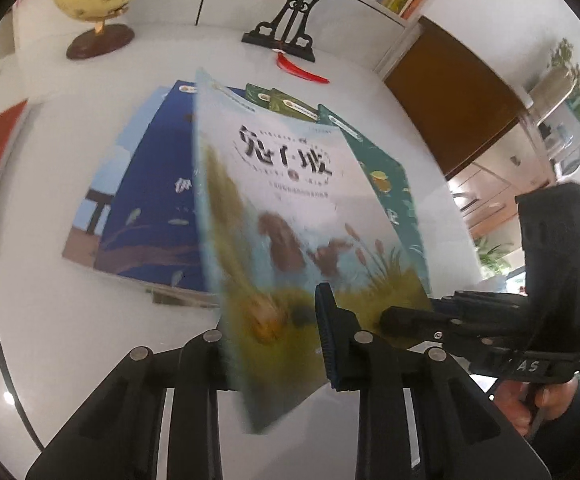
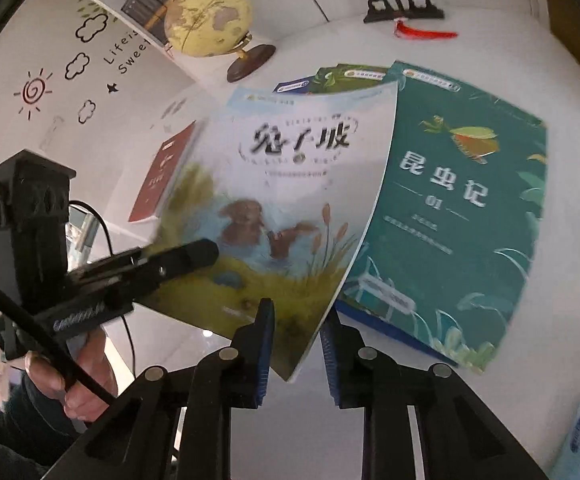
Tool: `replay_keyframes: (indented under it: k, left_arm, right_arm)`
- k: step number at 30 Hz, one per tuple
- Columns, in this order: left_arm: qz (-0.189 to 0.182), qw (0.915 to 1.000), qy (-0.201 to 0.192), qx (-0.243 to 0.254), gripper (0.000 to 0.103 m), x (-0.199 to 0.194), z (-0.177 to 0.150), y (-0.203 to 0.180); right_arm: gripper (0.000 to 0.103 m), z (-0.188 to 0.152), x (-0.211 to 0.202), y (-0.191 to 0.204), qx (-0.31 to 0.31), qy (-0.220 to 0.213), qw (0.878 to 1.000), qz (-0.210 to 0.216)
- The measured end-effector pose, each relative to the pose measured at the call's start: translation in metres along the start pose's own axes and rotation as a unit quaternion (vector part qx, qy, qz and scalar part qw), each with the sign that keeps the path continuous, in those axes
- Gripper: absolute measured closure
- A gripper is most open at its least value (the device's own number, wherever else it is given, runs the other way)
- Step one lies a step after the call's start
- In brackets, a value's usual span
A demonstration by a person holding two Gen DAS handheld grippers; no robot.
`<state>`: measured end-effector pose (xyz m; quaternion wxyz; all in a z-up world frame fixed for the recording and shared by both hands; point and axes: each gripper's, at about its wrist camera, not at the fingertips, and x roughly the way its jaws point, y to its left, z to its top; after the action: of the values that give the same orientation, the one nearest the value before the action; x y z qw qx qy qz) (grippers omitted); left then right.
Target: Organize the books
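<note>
One book: the rabbit book (image 2: 290, 184) is held tilted above the teal book (image 2: 465, 216) and the pile.
Left gripper (image 1: 274, 344): pinched on its lower edge.
Right gripper (image 2: 297, 344): spread around the near corner, not clamped.
Technique: the cover should be levelled and squared over the pile before being lowered.

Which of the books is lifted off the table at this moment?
The pale rabbit-cover book, held at its lower edge between both hand-held grippers. The teal insect book, navy book and red book lie flat.
</note>
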<state>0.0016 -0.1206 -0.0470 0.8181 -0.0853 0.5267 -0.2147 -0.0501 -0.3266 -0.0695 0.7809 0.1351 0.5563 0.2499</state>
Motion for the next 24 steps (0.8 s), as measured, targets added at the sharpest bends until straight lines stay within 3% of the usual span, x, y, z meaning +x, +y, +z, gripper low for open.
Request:
replay_keyframes:
  k: [3, 7, 10, 12, 14, 18, 24]
  left_arm:
    - [0.005, 0.9999, -0.011, 0.001, 0.08, 0.001, 0.005, 0.001]
    - [0.047, 0.9975, -0.039, 0.036, 0.081, -0.008, 0.007, -0.01]
    - [0.089, 0.9907, -0.057, 0.085, 0.081, -0.015, 0.008, -0.024]
    - [0.098, 0.9883, -0.063, 0.099, 0.081, -0.02, 0.01, -0.025]
    - [0.097, 0.9879, -0.071, 0.099, 0.081, -0.029, 0.014, -0.017]
    - [0.076, 0.9898, -0.081, 0.089, 0.081, -0.05, 0.019, 0.008]
    - [0.104, 0.9831, -0.115, 0.097, 0.081, -0.094, 0.024, 0.054]
  right_arm:
    - [0.081, 0.006, 0.003, -0.004, 0.011, -0.008, 1.0, 0.015]
    - [0.081, 0.012, 0.0, 0.009, -0.021, -0.025, 0.999, -0.004]
    - [0.081, 0.019, 0.003, 0.029, -0.057, -0.031, 0.998, -0.026]
    - [0.081, 0.023, 0.002, 0.041, -0.081, -0.038, 0.995, -0.044]
    - [0.081, 0.029, 0.0, 0.051, -0.094, -0.042, 0.993, -0.054]
    - [0.081, 0.044, -0.005, 0.066, -0.09, -0.054, 0.994, -0.035]
    - [0.081, 0.063, 0.014, 0.125, -0.13, -0.074, 0.988, -0.048]
